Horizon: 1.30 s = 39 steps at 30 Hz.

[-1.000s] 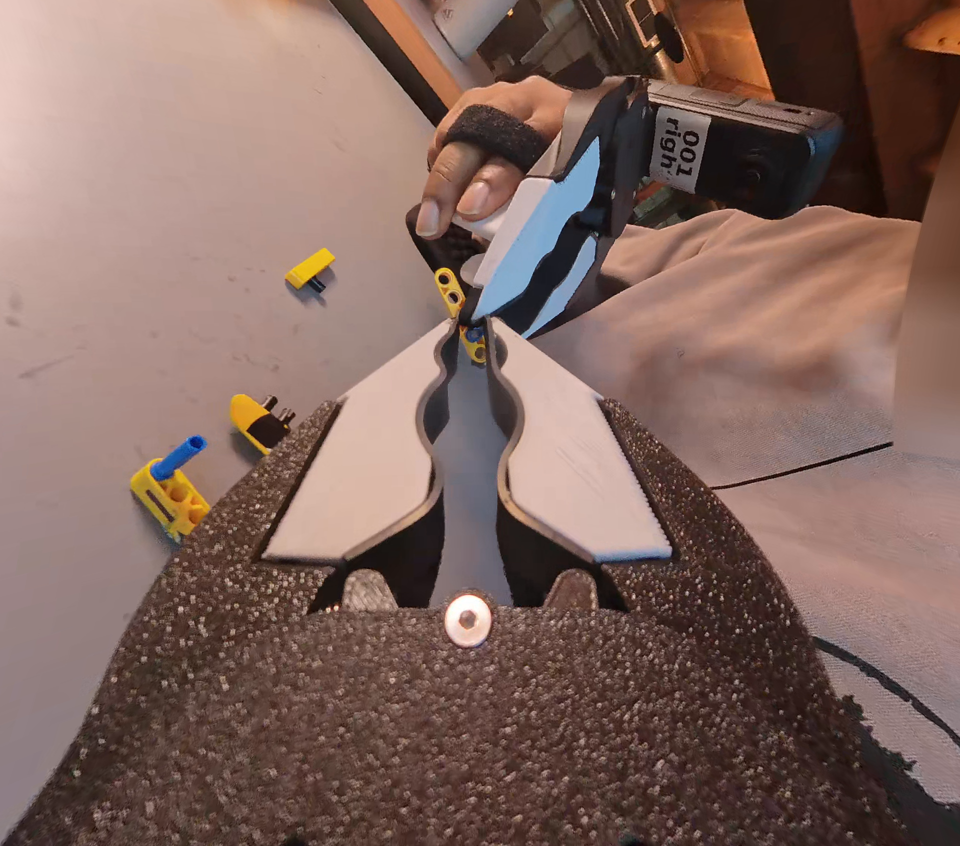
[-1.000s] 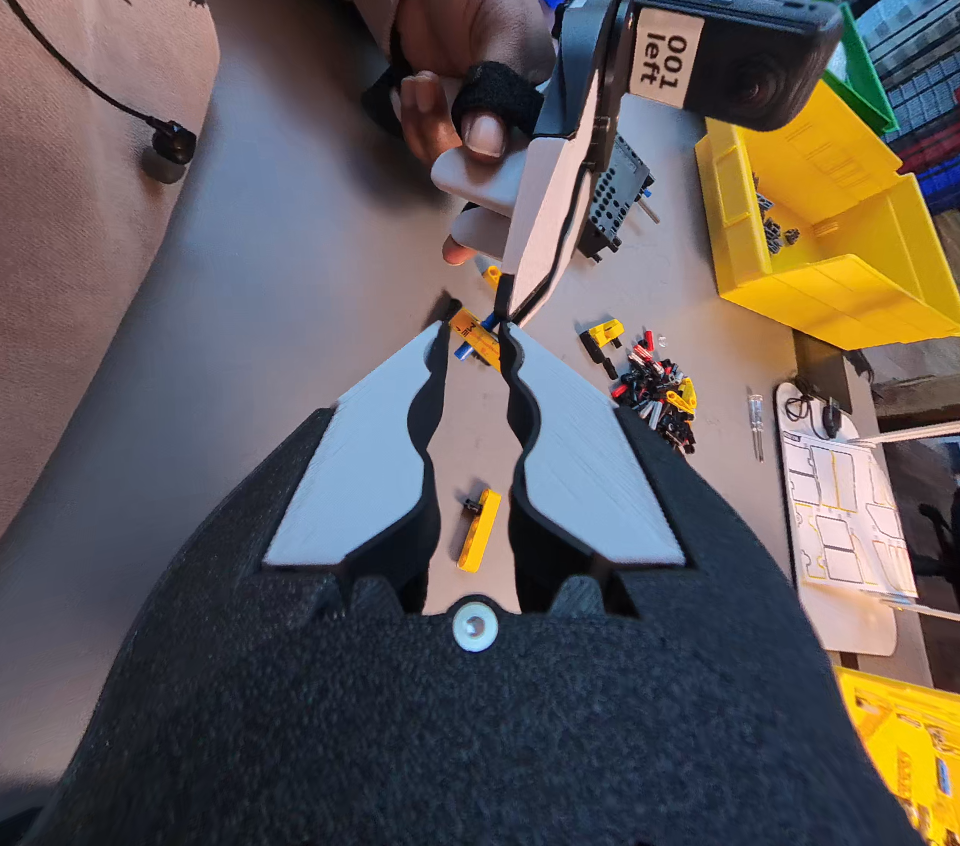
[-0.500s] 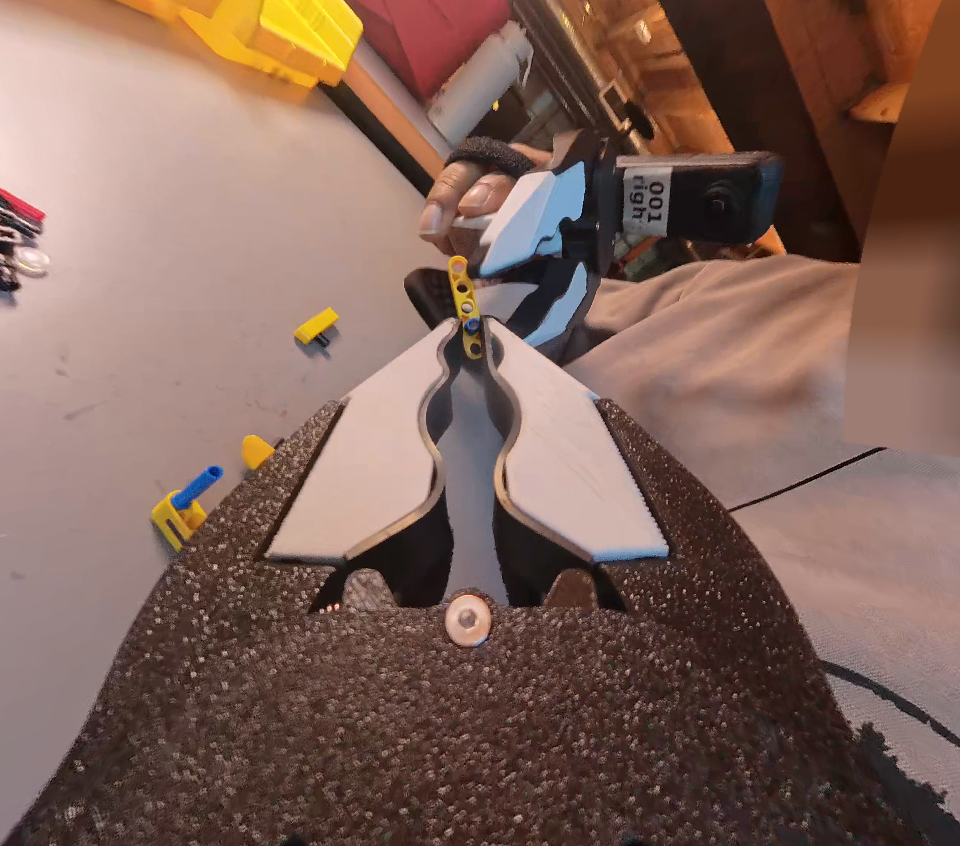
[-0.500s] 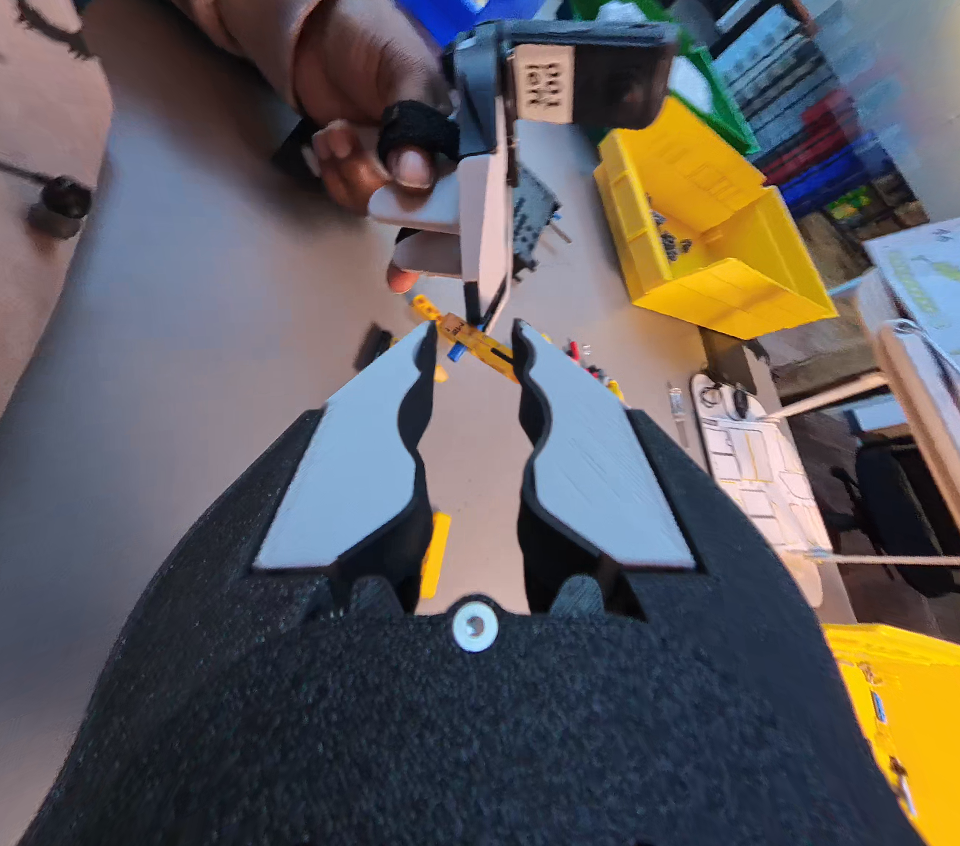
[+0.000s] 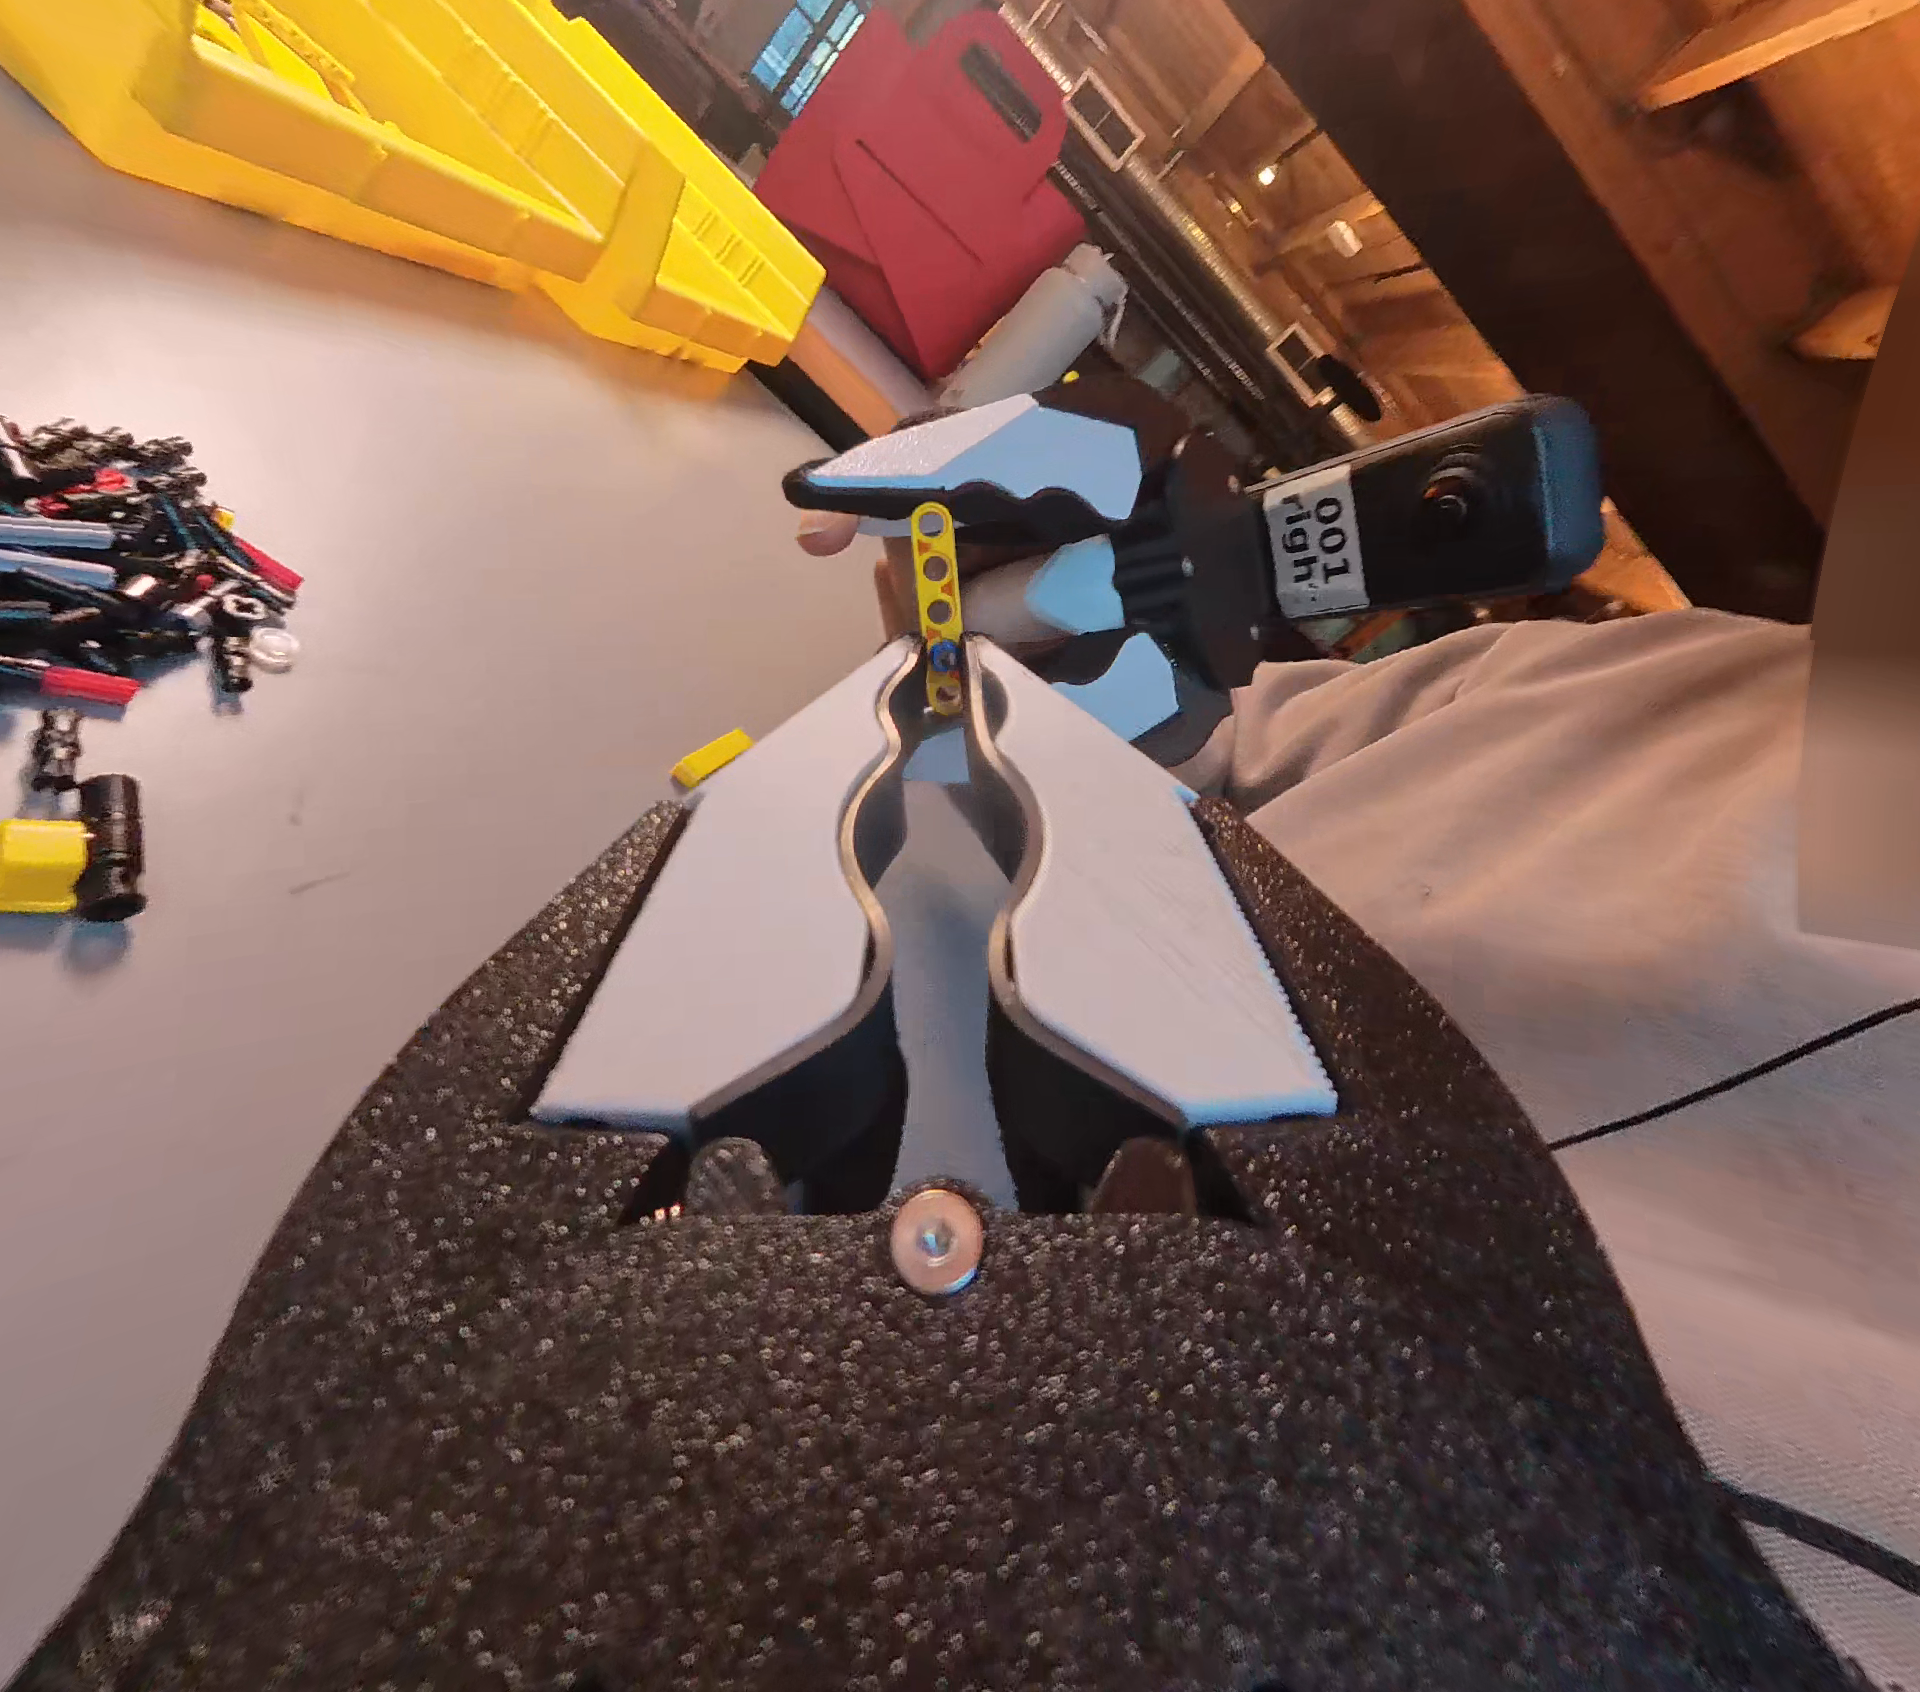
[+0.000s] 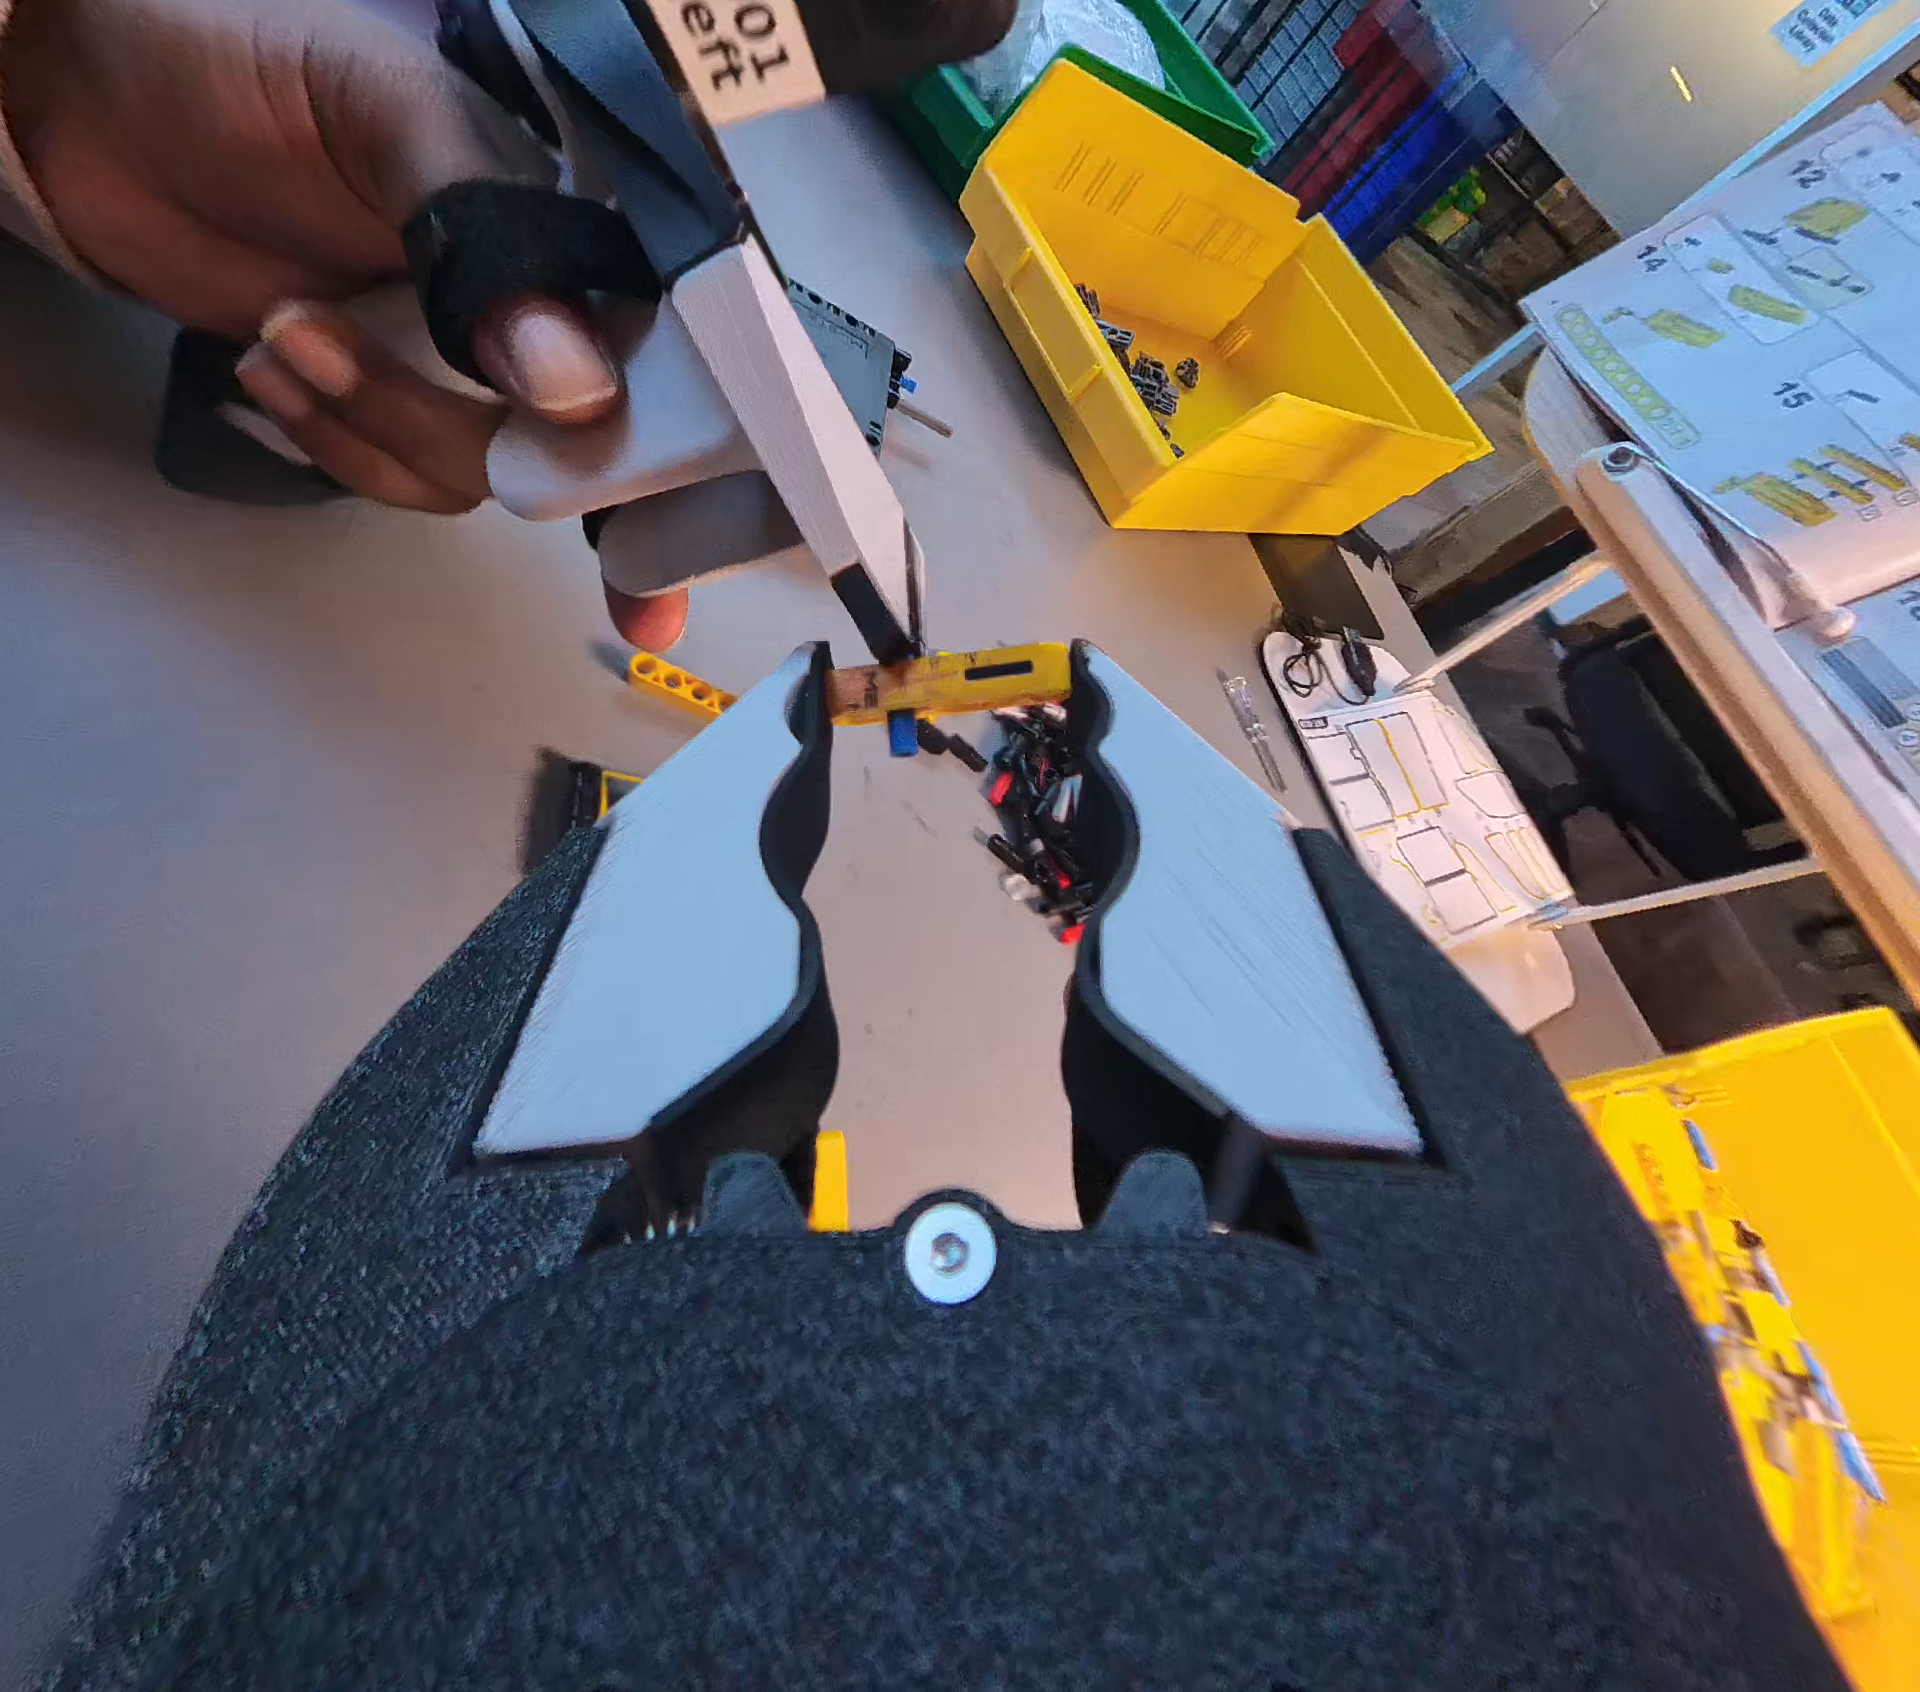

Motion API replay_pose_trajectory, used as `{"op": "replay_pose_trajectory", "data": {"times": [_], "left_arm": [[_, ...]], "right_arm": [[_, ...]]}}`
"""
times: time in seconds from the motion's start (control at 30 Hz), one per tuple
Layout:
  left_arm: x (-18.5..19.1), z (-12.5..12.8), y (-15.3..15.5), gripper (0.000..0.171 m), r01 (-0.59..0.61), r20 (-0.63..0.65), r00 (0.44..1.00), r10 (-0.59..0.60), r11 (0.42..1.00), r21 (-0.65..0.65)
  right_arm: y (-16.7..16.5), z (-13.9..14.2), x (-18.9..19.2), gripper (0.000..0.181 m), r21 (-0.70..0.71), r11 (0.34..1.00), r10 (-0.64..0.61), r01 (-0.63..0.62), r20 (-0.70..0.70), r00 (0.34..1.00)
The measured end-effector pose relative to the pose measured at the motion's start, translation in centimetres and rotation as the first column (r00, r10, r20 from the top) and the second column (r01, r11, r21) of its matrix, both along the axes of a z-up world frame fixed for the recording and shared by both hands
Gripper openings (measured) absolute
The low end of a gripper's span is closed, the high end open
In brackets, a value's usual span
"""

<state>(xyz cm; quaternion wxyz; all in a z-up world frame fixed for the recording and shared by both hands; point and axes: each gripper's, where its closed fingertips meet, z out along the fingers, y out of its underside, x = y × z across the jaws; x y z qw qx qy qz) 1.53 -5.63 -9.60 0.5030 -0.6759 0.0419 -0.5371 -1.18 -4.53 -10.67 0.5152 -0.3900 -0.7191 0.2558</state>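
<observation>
My left gripper (image 5: 943, 668) is shut on the lower end of a yellow beam with holes (image 5: 933, 577), which has a blue pin (image 5: 942, 656) in it, and holds it upright above the grey table (image 5: 468, 603). In the right wrist view the left gripper's fingers (image 6: 810, 437) pinch the same beam (image 6: 977, 674) from above. My right gripper (image 6: 945, 668) is open wide. The beam lies lengthwise across the gap between its fingertips, with its ends close to the pads. In the left wrist view the right gripper's upper finger (image 5: 966, 447) sits at the beam's top end.
A yellow bin (image 6: 1247, 395) stands on the far side of the table and also shows in the left wrist view (image 5: 416, 84). A pile of small black and red parts (image 6: 1039, 821) lies below the grippers. A loose yellow beam (image 6: 675, 686) lies nearby, and instruction sheets (image 6: 1766, 354) are at the right. My two grippers' fingertips are within a few centimetres of each other.
My right gripper's jaws have opened wide and now straddle the beam end to end. Both grippers have risen from the table. My left gripper has kept its hold on the beam.
</observation>
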Motion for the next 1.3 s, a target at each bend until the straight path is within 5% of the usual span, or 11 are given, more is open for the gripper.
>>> {"op": "replay_pose_trajectory", "data": {"times": [0.37, 0.6, 0.77, 0.93, 1.07, 1.3], "left_arm": [[0.5, -2.2, -0.1, 0.004, -0.008, -0.26, 0.966, 0.006, 1.0, -0.005], [0.3, -1.8, -0.4, 0.003, 0.057, -0.281, 0.958, -0.051, 0.998, 0.011], [-8.1, -0.3, -0.7, 0.004, -0.159, -0.221, 0.961, 0.168, 0.986, 0.059], [-7.6, -0.1, 0.3, 0.004, -0.149, -0.32, 0.931, 0.174, 0.984, 0.101], [-6.8, -0.8, 0.2, 0.004, -0.132, -0.374, 0.913, 0.165, 0.985, 0.112], [-4.4, -1.8, -0.4, 0.004, -0.057, -0.417, 0.904, 0.095, 0.993, 0.104]], "right_arm": [[0.0, -2.3, -0.4, 0.041, 0.238, 0.971, -0.005, -0.02, 0.102, 0.995], [-0.4, -1.9, -0.5, 0.04, 0.183, 0.98, 0.07, -0.084, 0.077, 0.995], [7.4, -3.0, 3.1, 0.04, 0.208, 0.974, -0.112, 0.086, 0.117, 0.987], [8.0, -1.7, 2.6, 0.041, 0.213, 0.972, -0.118, 0.101, 0.069, 0.991], [7.5, -2.7, 2.7, 0.042, 0.032, 0.997, -0.067, 0.065, 0.093, 0.993], [0.8, -6.1, 2.3, 0.042, -0.171, 0.974, 0.184, -0.148, 0.216, 0.959]]}}
